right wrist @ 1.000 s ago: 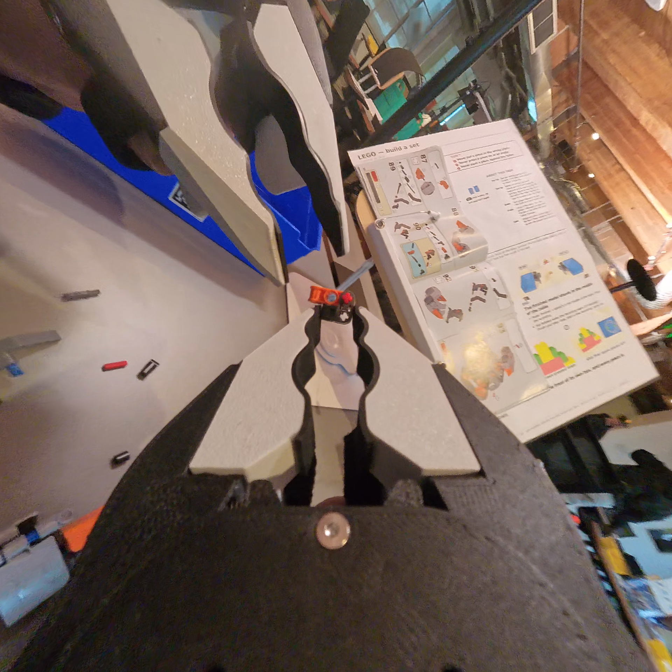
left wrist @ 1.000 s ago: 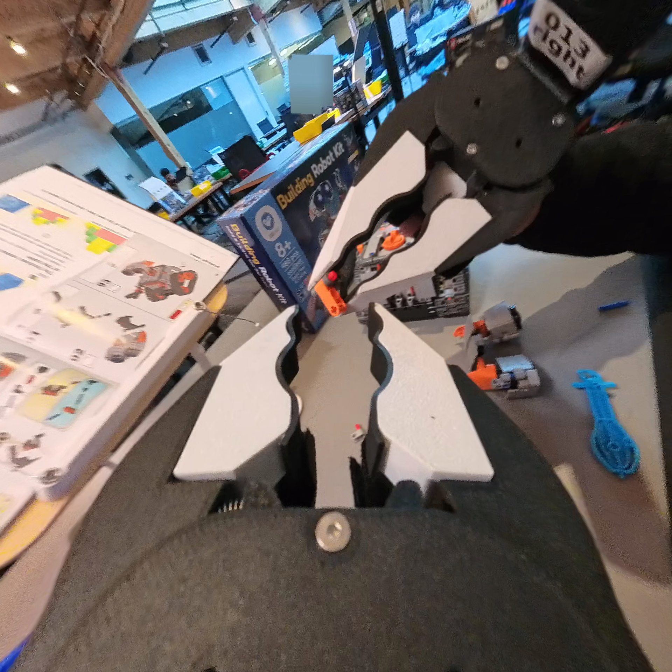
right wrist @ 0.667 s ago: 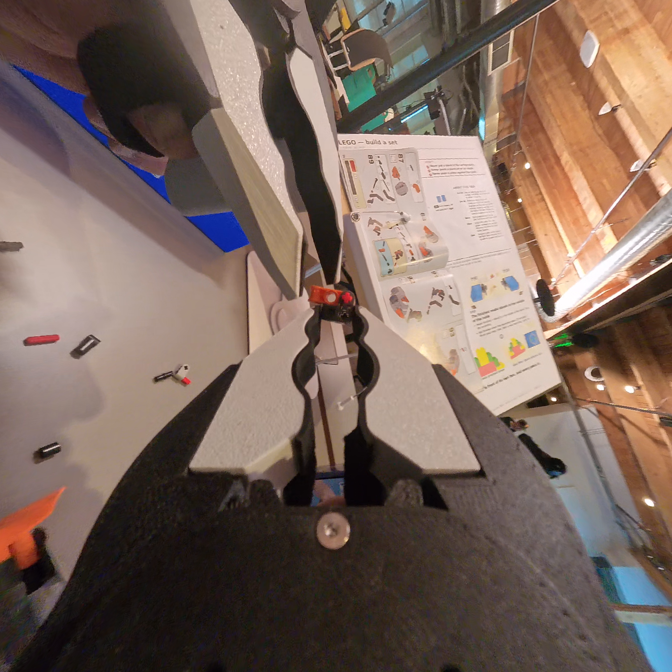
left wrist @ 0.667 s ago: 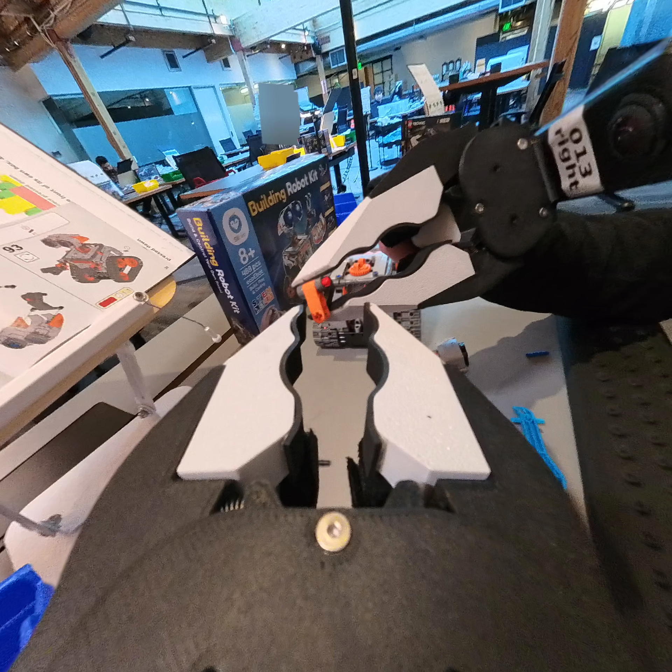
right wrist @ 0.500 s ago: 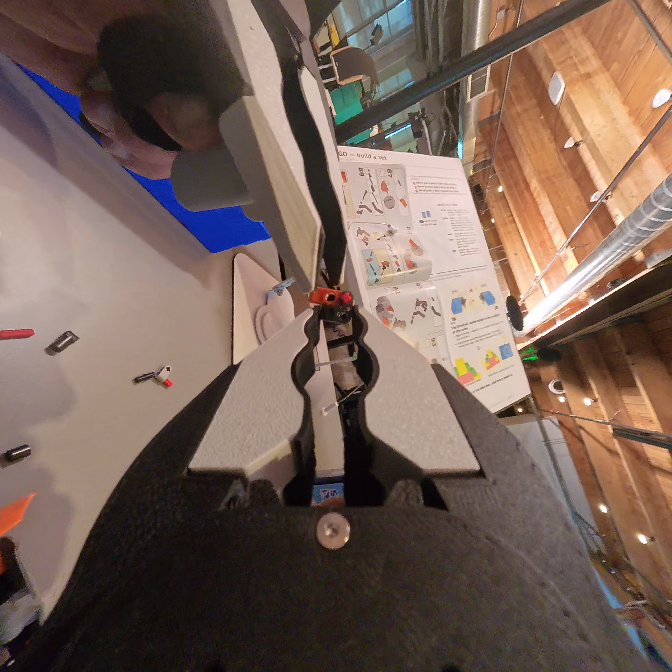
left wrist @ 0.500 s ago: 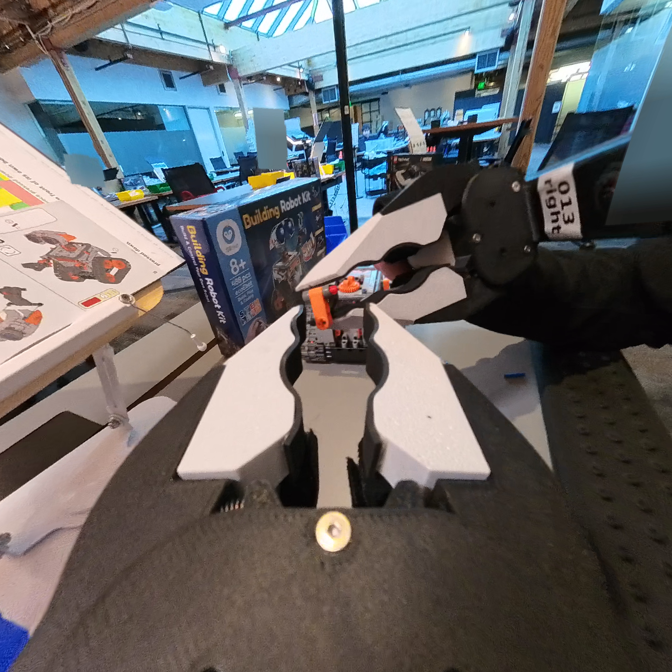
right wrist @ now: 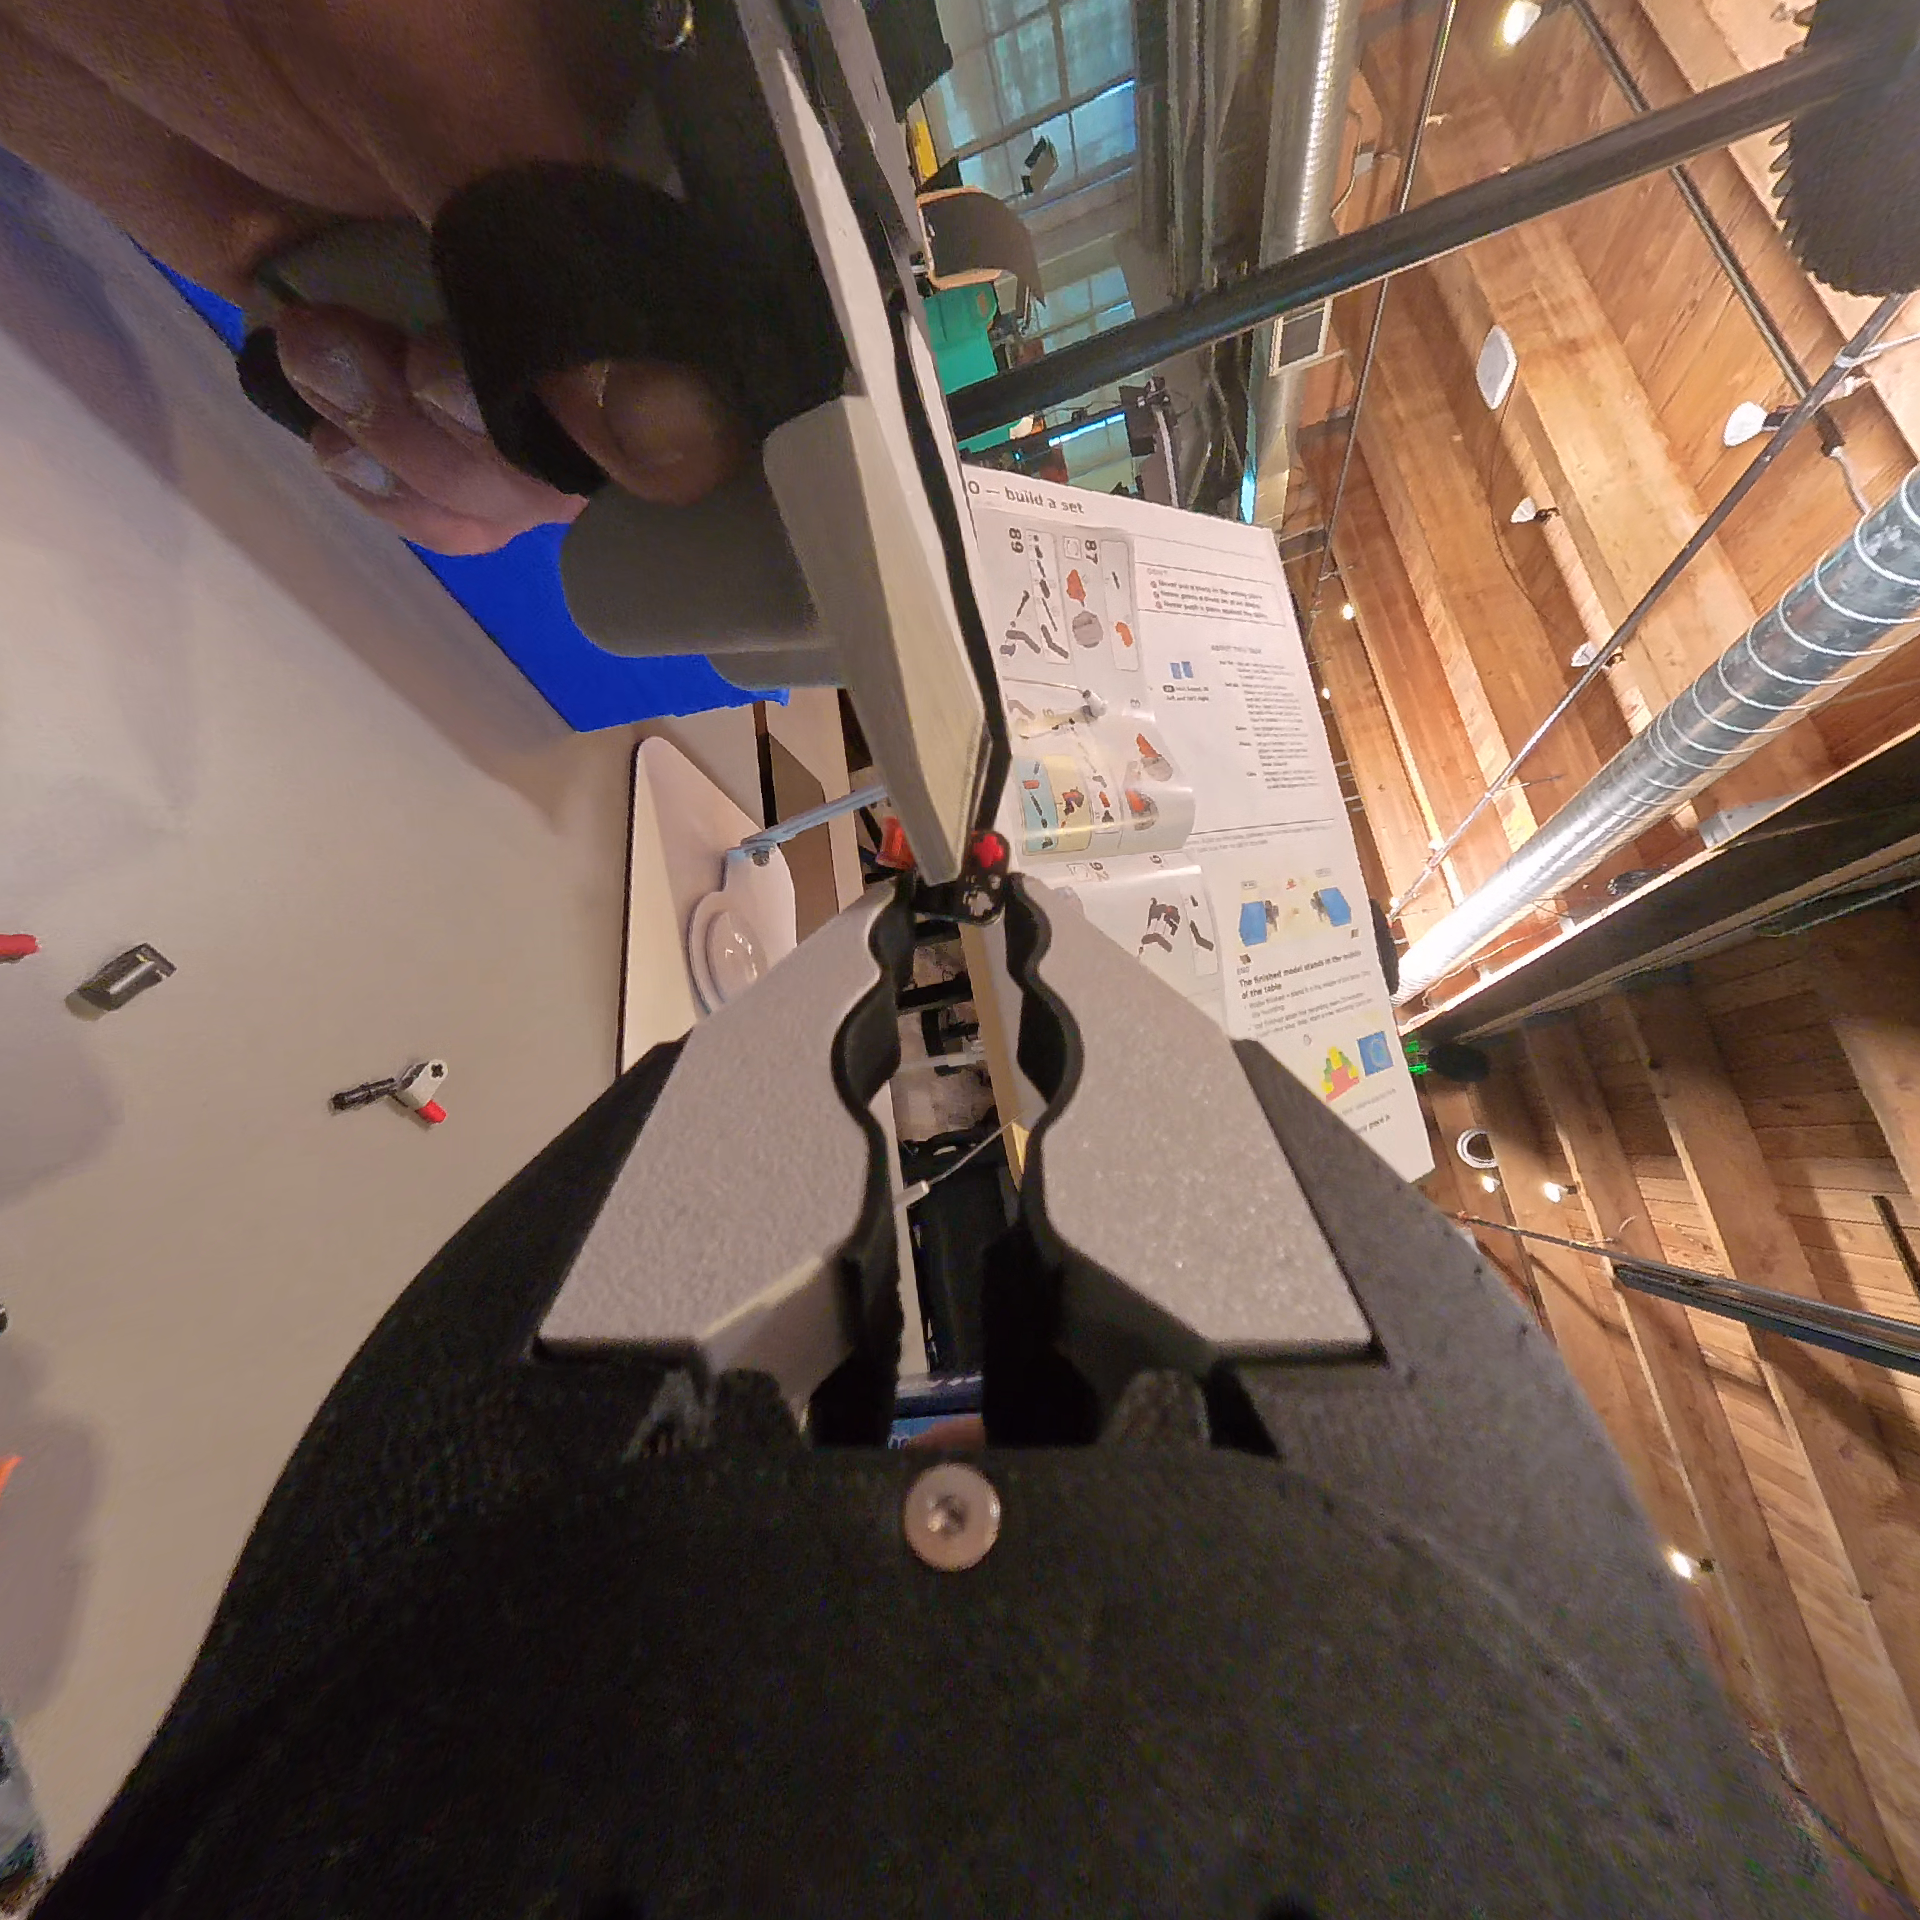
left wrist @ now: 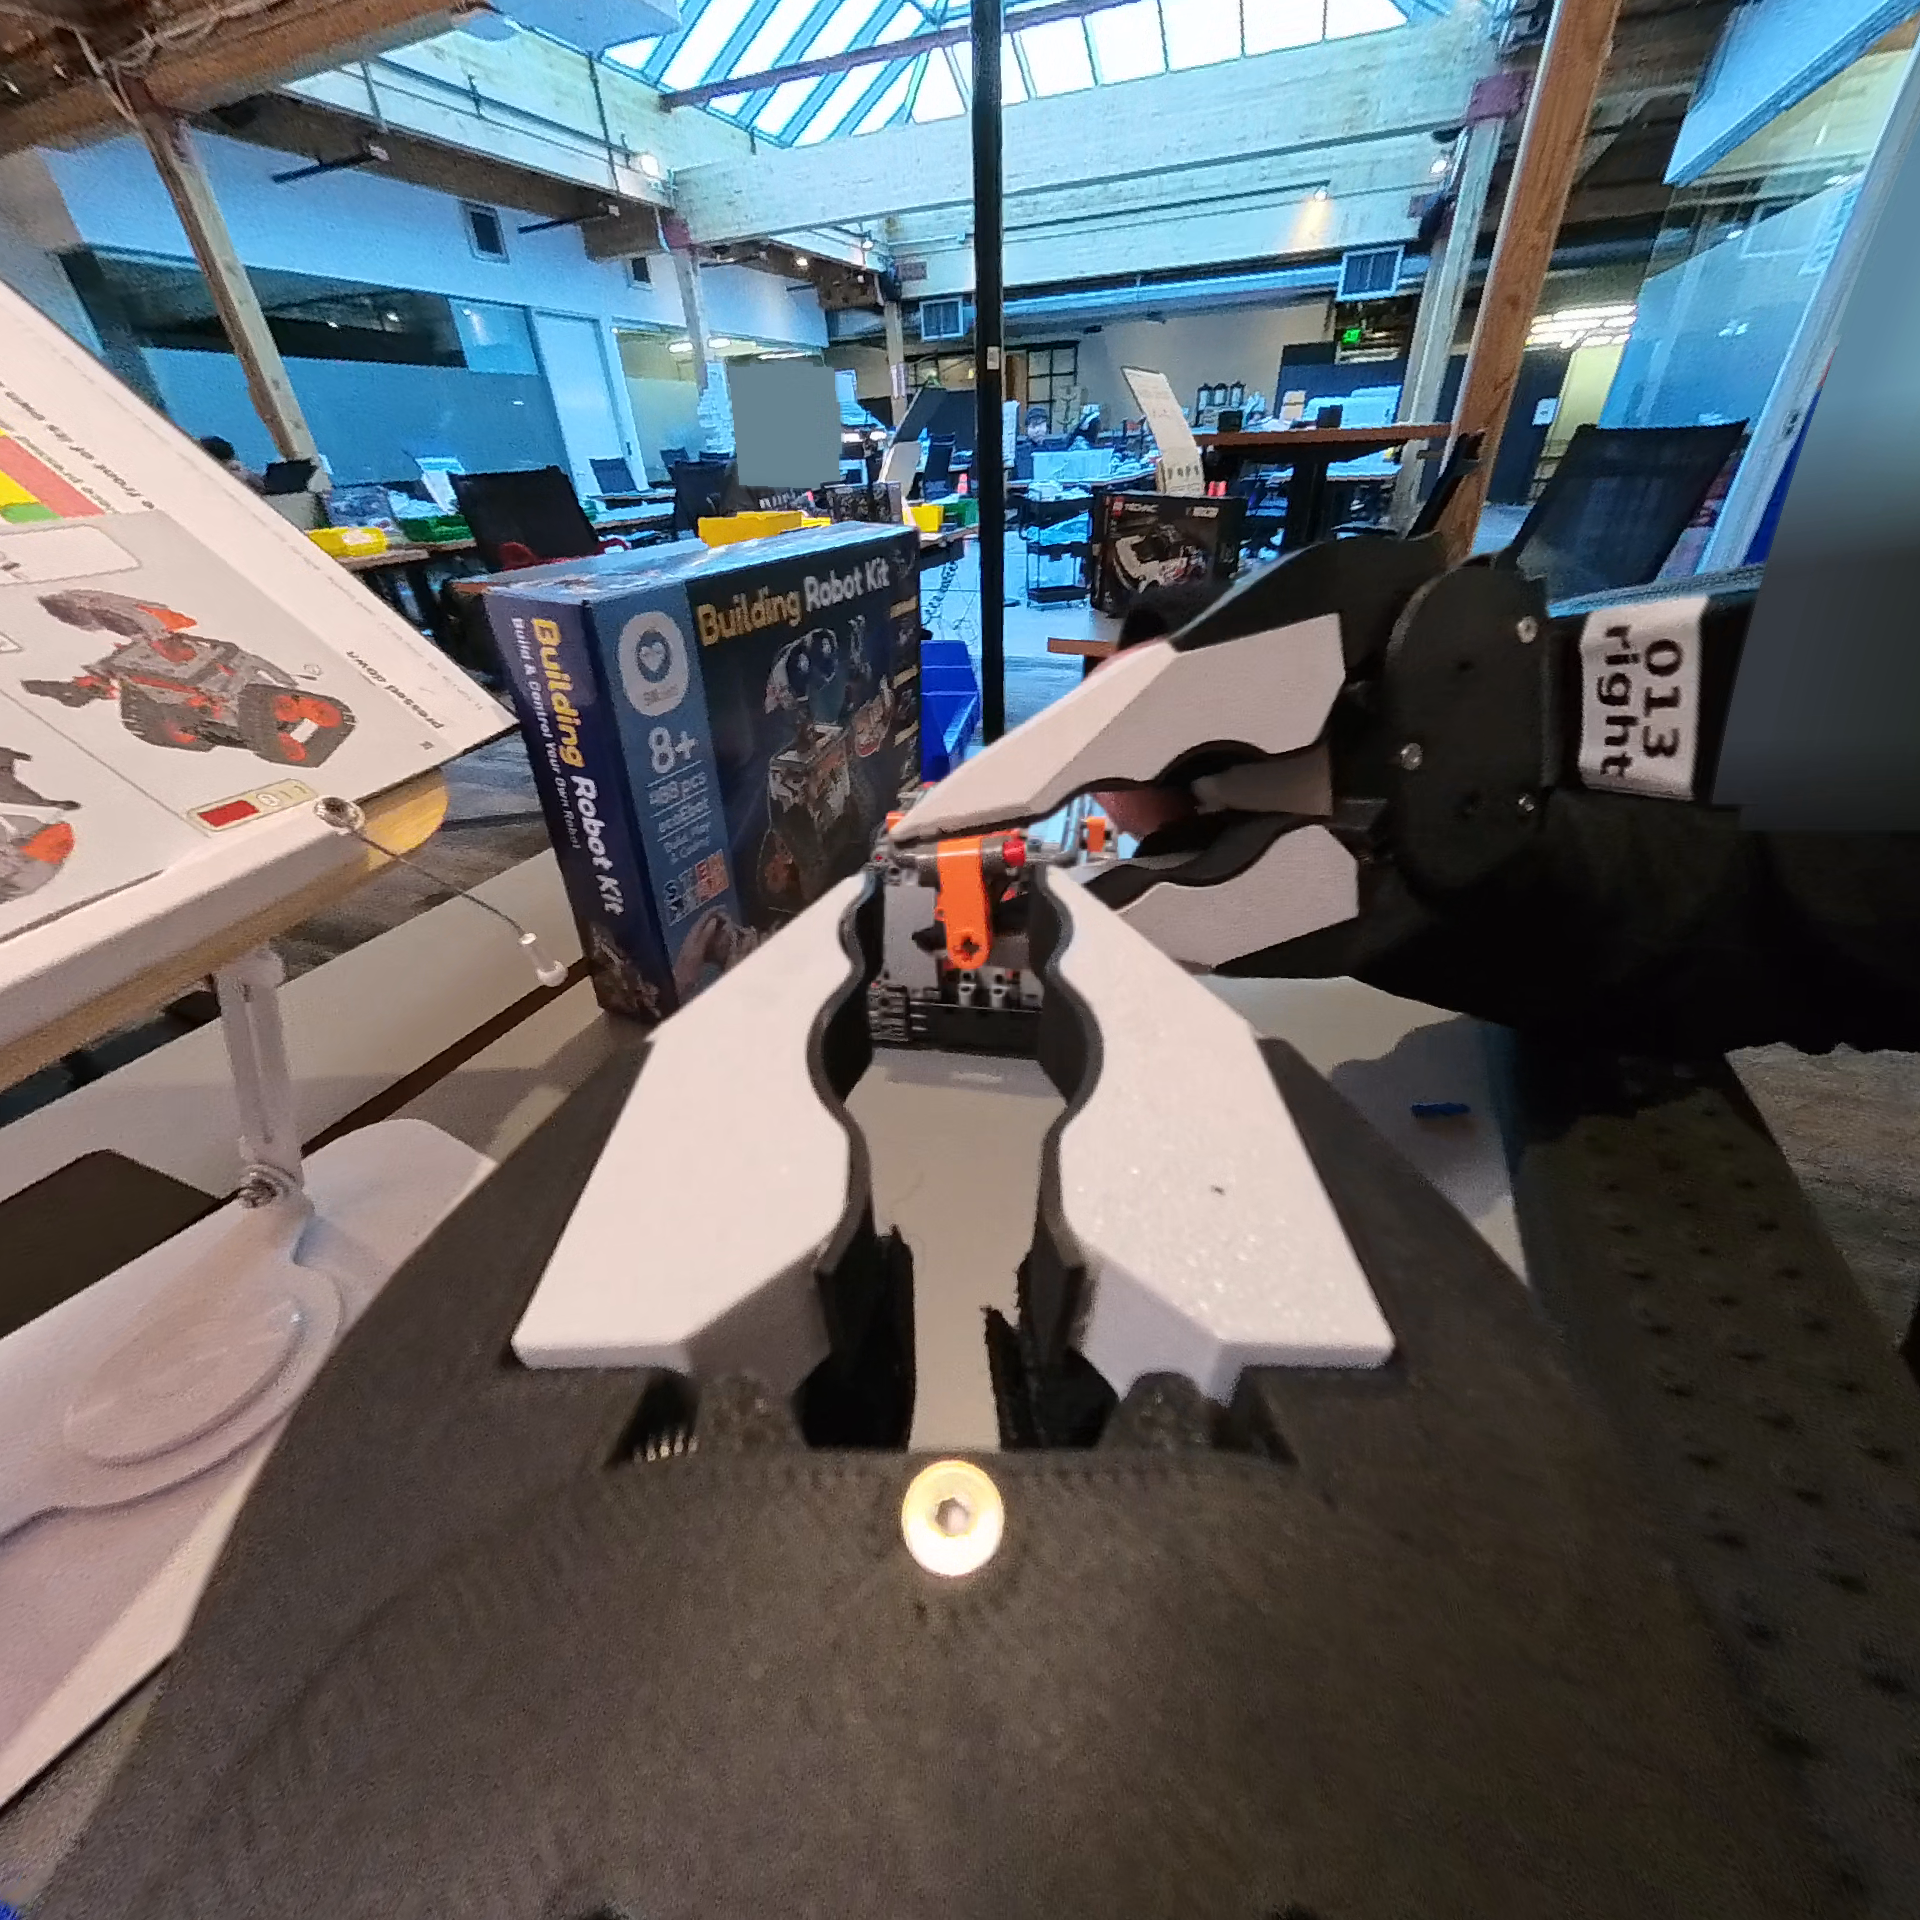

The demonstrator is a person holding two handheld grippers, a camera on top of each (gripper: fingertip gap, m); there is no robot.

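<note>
Left wrist view shows the left gripper (left wrist: 951, 914) parted around an orange connector (left wrist: 956, 883) on a small brick assembly (left wrist: 951, 987), which the right gripper (left wrist: 997, 831) clamps steady above the tabletop (left wrist: 1382, 1029).

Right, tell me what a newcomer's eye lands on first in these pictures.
First, the two claws meeting mid-frame: the right claw comes in from the right, shut on a small brick assembly with an orange lever, whose lower part sits between the tips of the left claw. Behind them to the left stands a dark blue robot kit box on the table, and further left an open instruction booklet tilts on a stand.
</note>
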